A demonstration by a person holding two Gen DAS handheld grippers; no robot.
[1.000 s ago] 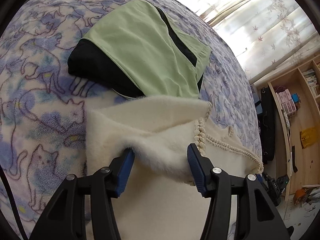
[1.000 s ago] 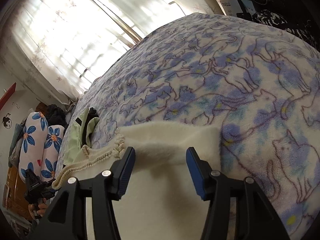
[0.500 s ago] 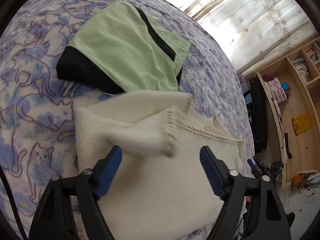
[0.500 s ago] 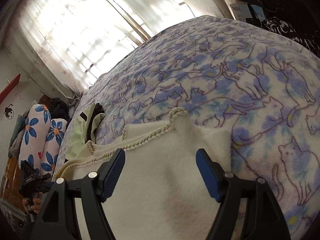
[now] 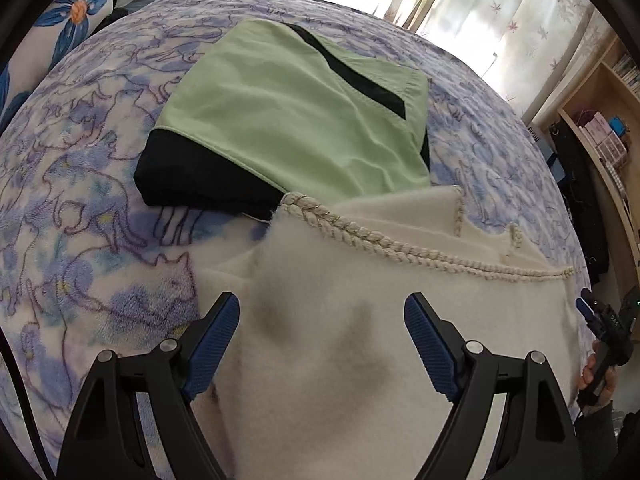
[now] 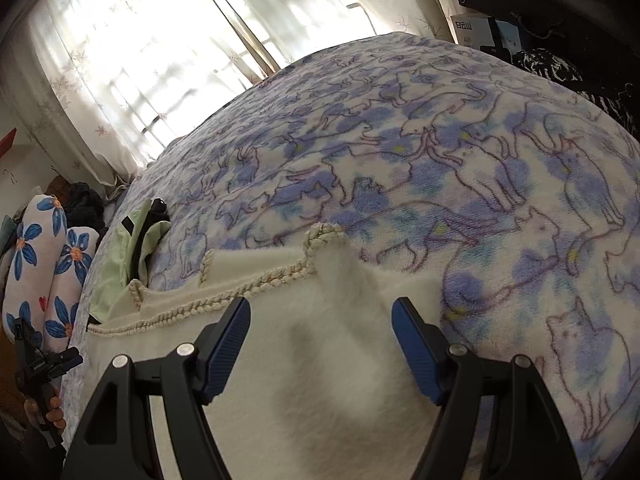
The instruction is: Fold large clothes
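Bookshelf [image 5: 612,120] beyond left gripper [image 5: 322,336] only

Fleece garment [image 5: 400,320] on bedspread [image 5: 80,200], folded jacket [image 5: 280,120] just behind, touching

Matte black angular frames on the left gripper [image 5: 322,318] and the right gripper [image 6: 321,322]; ribbed blue pads [image 5: 430,344] lining each finger; round silver screws at the pivots; triangular cut-outs in the arms; a thin black cable beside the left.
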